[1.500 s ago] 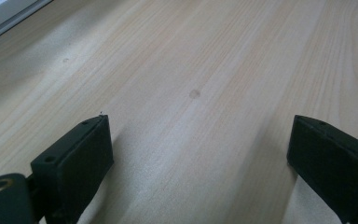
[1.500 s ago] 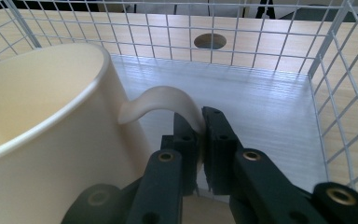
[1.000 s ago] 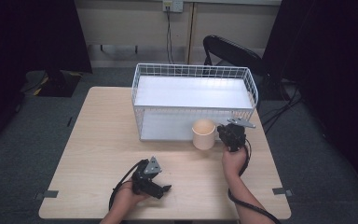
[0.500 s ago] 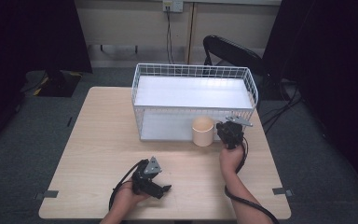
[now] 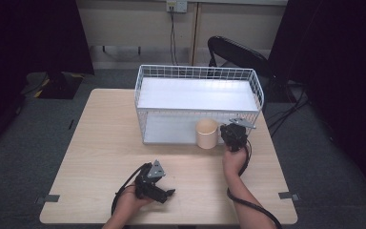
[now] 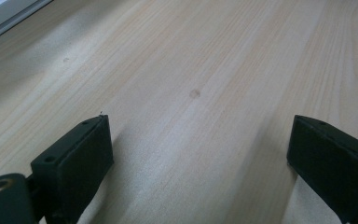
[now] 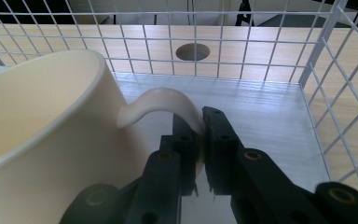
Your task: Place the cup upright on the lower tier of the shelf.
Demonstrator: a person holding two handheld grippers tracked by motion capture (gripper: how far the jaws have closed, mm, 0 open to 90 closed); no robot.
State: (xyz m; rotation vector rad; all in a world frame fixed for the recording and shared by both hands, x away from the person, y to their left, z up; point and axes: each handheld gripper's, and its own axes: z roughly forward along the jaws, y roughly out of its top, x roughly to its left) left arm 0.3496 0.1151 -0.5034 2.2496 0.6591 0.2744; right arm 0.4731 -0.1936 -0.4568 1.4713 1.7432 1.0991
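Change: the mug (image 5: 207, 133) and the right gripper (image 5: 232, 135) are sitting a little farther toward the rack than a second ago, now at its open front; the left gripper (image 5: 155, 183) is staying put.
Mug: a cream mug is standing upright at the front edge of the white wire rack (image 5: 198, 76), at the mouth of its lower shelf, its handle (image 7: 168, 105) pointing toward the right gripper.
Right gripper: its jaws are clamping the mug's handle, closed tight on the thin curved strip, as the right gripper view is showing (image 7: 201, 140).
Left gripper: it is lying low on the table (image 5: 105, 138) near the front edge, well apart from the mug; its jaws are standing wide open with bare wood between them (image 6: 198, 154).
Rack: it is standing at the far middle of the table, with a white upper shelf and a pale lower shelf.
Background: a dark chair (image 5: 238, 52) is standing behind the rack.
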